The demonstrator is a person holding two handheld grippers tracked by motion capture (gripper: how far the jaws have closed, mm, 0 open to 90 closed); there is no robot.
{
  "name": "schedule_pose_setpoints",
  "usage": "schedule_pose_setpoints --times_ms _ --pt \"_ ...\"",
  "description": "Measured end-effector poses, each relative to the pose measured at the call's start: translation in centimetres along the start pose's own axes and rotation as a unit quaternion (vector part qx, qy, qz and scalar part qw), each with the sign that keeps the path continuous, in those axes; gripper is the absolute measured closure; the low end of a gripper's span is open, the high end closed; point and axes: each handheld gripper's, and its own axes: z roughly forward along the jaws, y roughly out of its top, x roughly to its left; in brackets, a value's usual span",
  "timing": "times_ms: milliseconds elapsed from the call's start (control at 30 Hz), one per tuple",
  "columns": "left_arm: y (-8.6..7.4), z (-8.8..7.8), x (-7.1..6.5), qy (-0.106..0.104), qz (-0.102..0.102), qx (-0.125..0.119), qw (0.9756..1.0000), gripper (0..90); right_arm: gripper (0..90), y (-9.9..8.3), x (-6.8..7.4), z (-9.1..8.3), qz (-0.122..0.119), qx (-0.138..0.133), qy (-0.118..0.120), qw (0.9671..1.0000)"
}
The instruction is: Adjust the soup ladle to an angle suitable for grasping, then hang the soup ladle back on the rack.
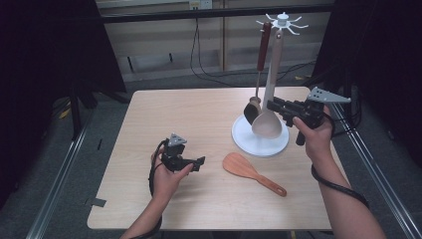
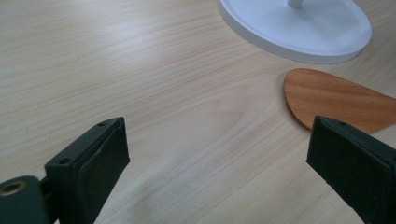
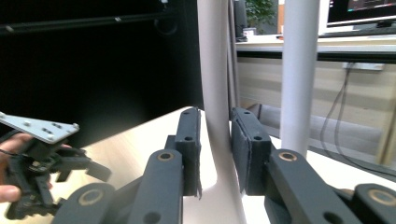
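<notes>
Two handheld grippers over a light wooden table (image 1: pixel 199 114). Right gripper (image 1: pixel 274 105) held level at the white utensil stand (image 1: pixel 260 139), its black jaws either side of the handle of a pale wooden spoon (image 1: pixel 268 107). In the right gripper view the handle (image 3: pixel 215 93) runs upright between the pads; a thin gap seems to show on each side, though at this angle light contact can't be ruled out. Jaws stand narrowly apart and do not look clamped.

Spoon hangs from the spoked top of the stand, bowl low over the round white base. Beside it, on the left in the high view, hangs a darker utensil with a red-brown handle (image 1: pixel 263 47) and a dark head near the spoon's bowl. The stand's white pole (image 3: pixel 299 74) rises just behind the spoon handle in the right gripper view.

Left gripper (image 1: pixel 198 163) held low over the table's near-left part, well apart from the stand, pointing toward it. Its jaws are wide apart with nothing between them, bare tabletop beneath.

Orange-brown wooden rice paddle (image 1: pixel 251 172) lies flat on the table just in front of the stand's base, blade toward the left gripper, handle toward the near right. Its blade (image 2: pixel 336 100) shows beyond the left gripper's jaws, with the base's rim (image 2: pixel 299 51) behind it.
</notes>
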Motion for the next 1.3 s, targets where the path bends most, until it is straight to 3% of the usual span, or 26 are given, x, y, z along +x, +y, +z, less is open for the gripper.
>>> schedule_pose_setpoints --times_ms 333,533,633,767,833,1000,1067,1300 --pt "0.0 -0.1 -0.1 0.000 -0.003 0.000 1.0000 5.8 67.2 0.8 0.7 0.2 -0.008 -0.017 -0.006 0.9998" --pt "0.0 -0.3 0.0 -0.001 0.000 -0.002 1.0000 5.9 67.6 1.6 1.4 -0.1 -0.028 -0.051 -0.020 0.9981" --pt "0.0 -0.3 0.1 -0.001 0.000 -0.001 1.0000 5.9 72.2 2.2 1.8 -0.5 -0.037 -0.081 -0.042 0.9952" --pt "-0.1 -0.2 0.1 0.000 -0.001 0.001 1.0000 5.9 82.2 3.2 2.3 -0.8 -0.050 -0.123 -0.086 0.9874" --pt "-0.2 -0.1 0.0 -0.001 -0.004 0.001 1.0000 5.9 85.8 3.6 2.4 -0.9 -0.053 -0.140 -0.097 0.9840" --pt "-0.3 0.2 0.1 0.001 -0.001 0.005 1.0000 5.9 90.0 5.0 2.7 -1.1 -0.059 -0.163 -0.129 0.9763" --pt "-0.3 0.2 0.1 0.002 -0.005 0.005 1.0000 5.8 90.0 5.5 2.8 -1.1 -0.046 -0.178 -0.134 0.9738" --pt "-0.3 0.1 0.1 0.001 -0.004 0.002 1.0000 5.7 90.0 7.0 3.0 -0.9 -0.045 -0.193 -0.159 0.9672"
